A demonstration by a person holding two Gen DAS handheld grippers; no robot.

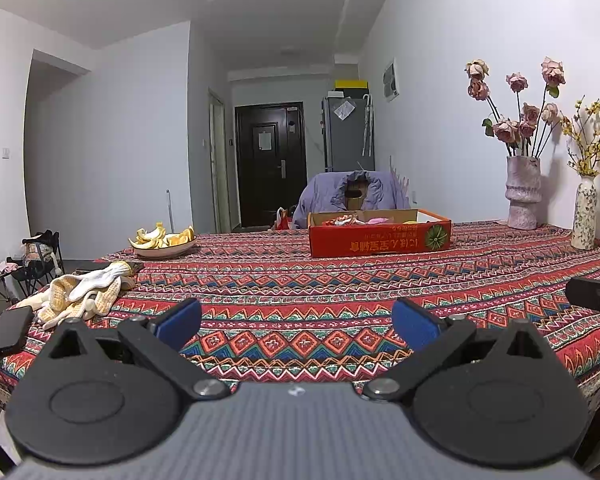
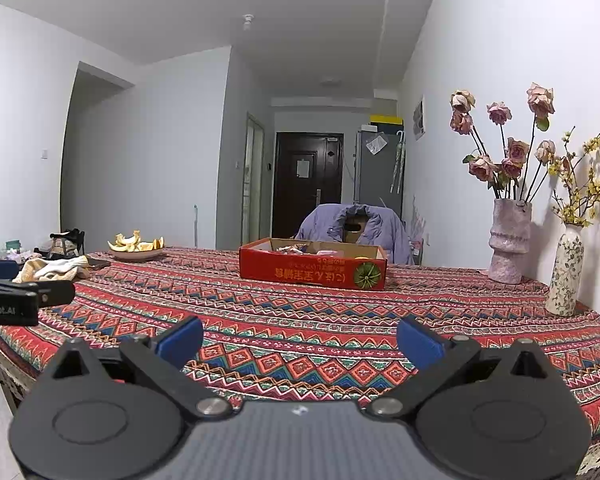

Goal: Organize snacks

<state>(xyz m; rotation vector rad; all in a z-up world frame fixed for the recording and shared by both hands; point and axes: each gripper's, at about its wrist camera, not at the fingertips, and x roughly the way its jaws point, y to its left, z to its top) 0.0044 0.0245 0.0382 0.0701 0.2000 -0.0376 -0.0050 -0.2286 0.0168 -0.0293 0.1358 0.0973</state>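
1. While both grippers hang above the near edge of the table, the left gripper (image 1: 296, 326) has its blue fingers (image 1: 180, 322) spread wide with nothing between them.
2. Also the right gripper (image 2: 300, 338) is wide apart and empty over the patterned tablecloth (image 2: 300, 320).
3. Far across the table stands the red cardboard box (image 1: 380, 240), well apart from both grippers; some snacks (image 1: 348, 220) lie inside it, but they are too small to tell which kind.
4. On the left side lies a plate of fruit peels (image 1: 164, 240), and nearer to the edge a pair of white gloves (image 1: 84, 294) and a dark phone (image 1: 8, 334).
5. At the right, by the wall, stand a pink vase with roses (image 1: 522, 196) and a slim flowered vase (image 1: 585, 216).
6. Behind the box, a chair with a purple jacket (image 1: 352, 198) faces the table.
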